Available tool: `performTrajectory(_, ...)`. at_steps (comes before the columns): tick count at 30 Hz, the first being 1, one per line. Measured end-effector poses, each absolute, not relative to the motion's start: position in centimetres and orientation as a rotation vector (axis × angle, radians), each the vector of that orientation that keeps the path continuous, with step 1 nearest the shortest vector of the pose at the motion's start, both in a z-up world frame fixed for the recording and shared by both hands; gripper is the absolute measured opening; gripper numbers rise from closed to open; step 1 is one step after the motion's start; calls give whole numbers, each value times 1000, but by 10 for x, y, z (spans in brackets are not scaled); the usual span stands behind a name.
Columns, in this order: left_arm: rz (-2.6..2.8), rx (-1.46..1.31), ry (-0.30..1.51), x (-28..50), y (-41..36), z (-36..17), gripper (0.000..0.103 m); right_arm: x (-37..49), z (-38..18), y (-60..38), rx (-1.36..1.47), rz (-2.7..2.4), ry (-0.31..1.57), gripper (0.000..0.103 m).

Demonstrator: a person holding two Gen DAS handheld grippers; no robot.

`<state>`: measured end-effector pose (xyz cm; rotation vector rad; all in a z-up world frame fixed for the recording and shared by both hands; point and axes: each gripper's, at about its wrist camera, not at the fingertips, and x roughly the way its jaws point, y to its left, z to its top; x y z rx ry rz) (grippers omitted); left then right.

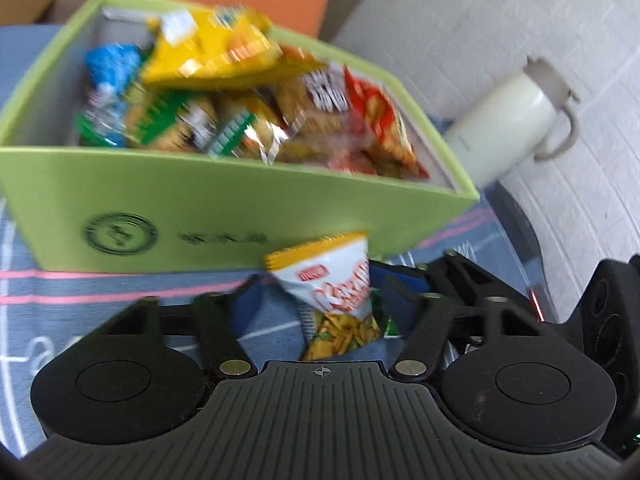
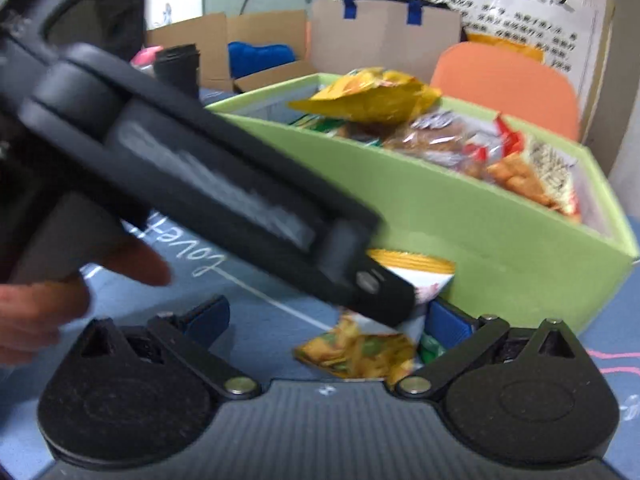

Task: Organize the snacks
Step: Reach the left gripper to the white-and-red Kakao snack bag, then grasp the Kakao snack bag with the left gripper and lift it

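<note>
A white and orange snack packet (image 1: 332,292) stands tilted on the blue cloth against the front wall of the green box (image 1: 200,216). It is between the fingers of my left gripper (image 1: 320,292). The right pad touches it and a sliver of cloth shows at the left pad. In the right wrist view the left gripper's finger (image 2: 376,288) crosses over the packet (image 2: 360,348), whose lower end lies inside my open right gripper (image 2: 328,312), close to its right finger. The green box (image 2: 440,216) is piled with several snack bags (image 1: 240,92), a yellow one on top.
A white flask (image 1: 508,120) with a grey lid stands right of the box. Behind it is an orange chair (image 2: 508,84). A black cup (image 2: 178,66), cardboard boxes and a paper bag (image 2: 384,36) are at the back. A hand (image 2: 40,312) holds the left gripper.
</note>
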<state>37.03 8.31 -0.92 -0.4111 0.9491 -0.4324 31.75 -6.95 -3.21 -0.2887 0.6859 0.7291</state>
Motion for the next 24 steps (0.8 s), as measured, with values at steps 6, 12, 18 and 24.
performTrajectory(6,-437,-414,956,329,86,-17,27,264,-39,-78,-220,768,708,102)
performTrajectory(12,-397,-317,916,245,73,-15,28,181,-41,-73,-264,743,686,102)
performTrajectory(18,-386,-278,892,204,63,-10,44,144,-36,-78,-284,690,658,102)
performTrajectory(24,-335,-354,823,213,74,8,65,153,-29,-90,-184,598,616,102)
